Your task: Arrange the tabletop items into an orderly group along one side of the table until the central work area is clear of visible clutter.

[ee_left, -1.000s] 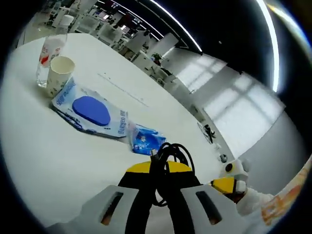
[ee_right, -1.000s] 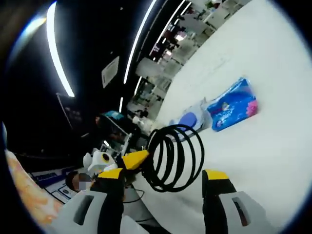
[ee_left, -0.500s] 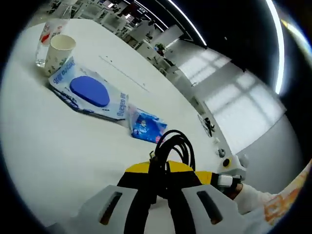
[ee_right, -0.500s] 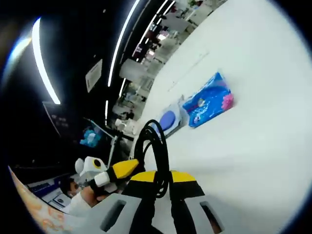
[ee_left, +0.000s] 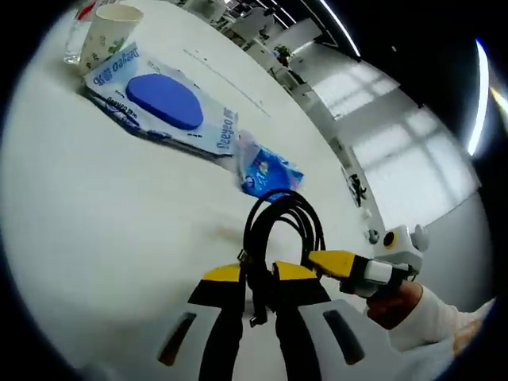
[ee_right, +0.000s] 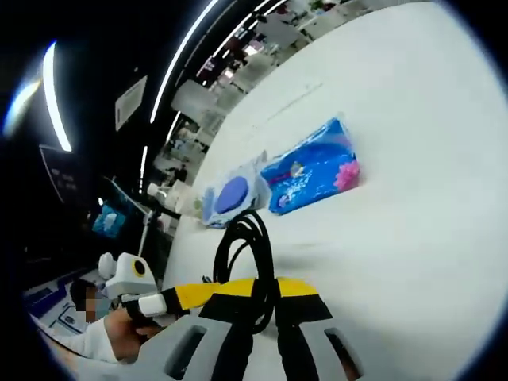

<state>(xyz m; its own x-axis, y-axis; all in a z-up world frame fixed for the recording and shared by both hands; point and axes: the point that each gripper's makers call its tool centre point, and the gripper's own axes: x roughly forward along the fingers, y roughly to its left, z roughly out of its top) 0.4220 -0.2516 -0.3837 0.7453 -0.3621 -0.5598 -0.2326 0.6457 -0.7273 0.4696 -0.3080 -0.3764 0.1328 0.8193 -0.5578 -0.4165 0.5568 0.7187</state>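
A: Where is the open room on the white table (ee_left: 95,238)?

B: In the left gripper view, a wide bare stretch lies left of and in front of the left gripper (ee_left: 255,279). In the right gripper view, the tabletop to the right of the blue tissue pack (ee_right: 311,168) is bare too.

A: And what stands in the way?

B: Ahead lies a row: paper cup (ee_left: 110,28), wet-wipes pack (ee_left: 163,103) just beside it, then the tissue pack touching the wipes' end. A clear bottle (ee_left: 79,32) stands behind the cup. The black cable coil (ee_left: 282,230) loops up between both grippers, and the right gripper (ee_right: 255,295) crowds in alongside, near the tissue pack.
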